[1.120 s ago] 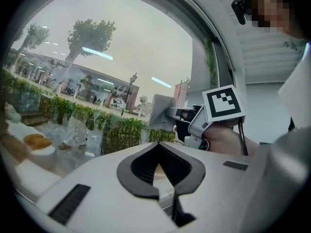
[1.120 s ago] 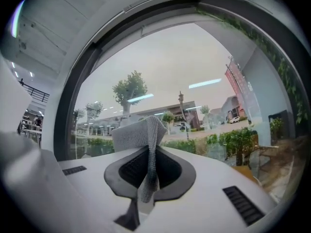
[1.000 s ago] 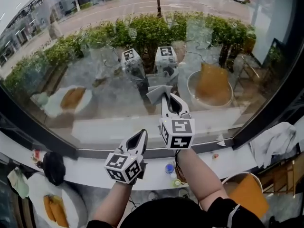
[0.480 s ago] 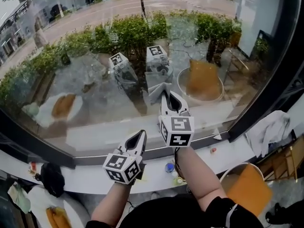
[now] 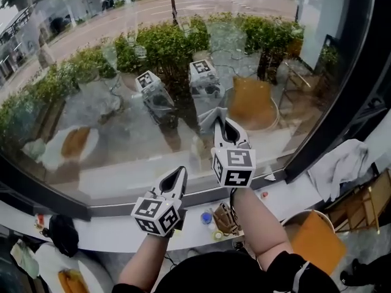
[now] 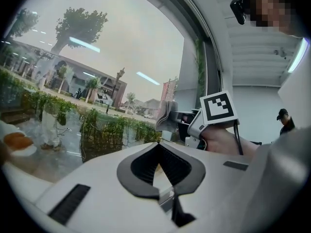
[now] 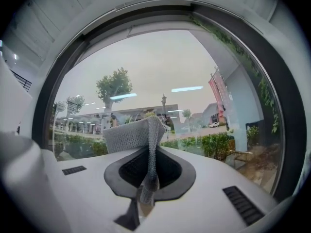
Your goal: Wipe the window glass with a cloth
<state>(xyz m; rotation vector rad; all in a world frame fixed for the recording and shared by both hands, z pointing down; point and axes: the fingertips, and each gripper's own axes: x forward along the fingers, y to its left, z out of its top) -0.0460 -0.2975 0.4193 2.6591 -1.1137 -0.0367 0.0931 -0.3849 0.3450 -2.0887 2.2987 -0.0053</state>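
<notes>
The window glass point(image 5: 116, 112) fills the head view, with reflections of both grippers in it. My right gripper point(image 5: 223, 122) is raised to the pane and shut on a grey cloth point(image 5: 211, 116), whose folded edge sticks out past the jaw tips against the glass. In the right gripper view the cloth point(image 7: 132, 136) stands up from the shut right gripper point(image 7: 149, 147). My left gripper point(image 5: 178, 172) hangs lower, over the sill, shut with nothing in it. The left gripper view shows its own shut left gripper point(image 6: 158, 143) and, beyond it, the cloth point(image 6: 166, 114) in the right gripper point(image 6: 175, 118).
A white sill point(image 5: 104, 227) runs under the pane, with small bottles point(image 5: 208, 218) and a black object point(image 5: 62, 234) on it. A black window frame point(image 5: 333, 96) rises at the right. A white rag point(image 5: 342, 163), an orange seat point(image 5: 314, 240) and a plate of food point(image 5: 70, 281) lie below.
My right gripper and the cloth have shifted slightly to the right along the glass. The left gripper has stayed where it was. The head view has swung a little.
</notes>
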